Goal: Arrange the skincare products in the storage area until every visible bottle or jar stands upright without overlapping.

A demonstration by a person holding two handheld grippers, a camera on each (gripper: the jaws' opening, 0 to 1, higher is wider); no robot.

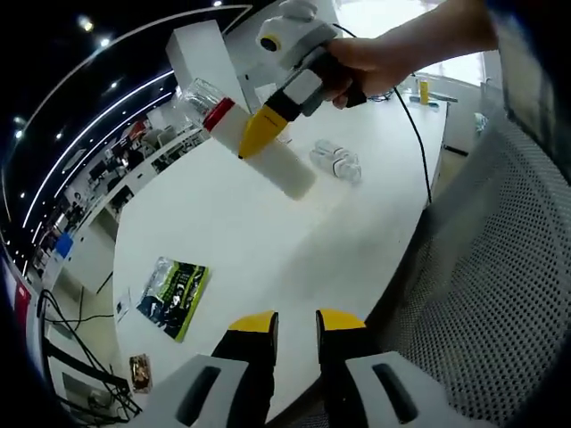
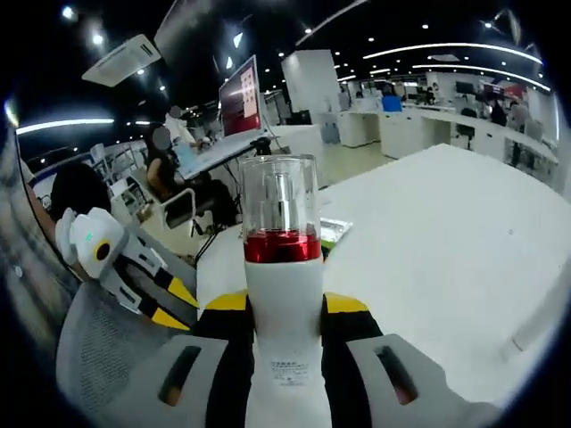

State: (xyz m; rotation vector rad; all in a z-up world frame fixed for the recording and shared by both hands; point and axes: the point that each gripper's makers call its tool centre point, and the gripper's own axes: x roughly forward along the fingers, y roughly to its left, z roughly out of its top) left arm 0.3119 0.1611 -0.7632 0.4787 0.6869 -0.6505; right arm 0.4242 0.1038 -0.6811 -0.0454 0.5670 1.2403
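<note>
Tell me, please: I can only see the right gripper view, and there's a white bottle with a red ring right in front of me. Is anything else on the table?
Observer: Yes. In the left gripper view, some small clear bottles seem to lie on their sides on the white table.
Operator: Is my bottle touching the table?
Observer: It looks lifted. The right gripper holds the white bottle tilted above the tabletop.
Operator: What's the other gripper holding?
Observer: Nothing. The left gripper is open and empty, near the table's edge.
</note>
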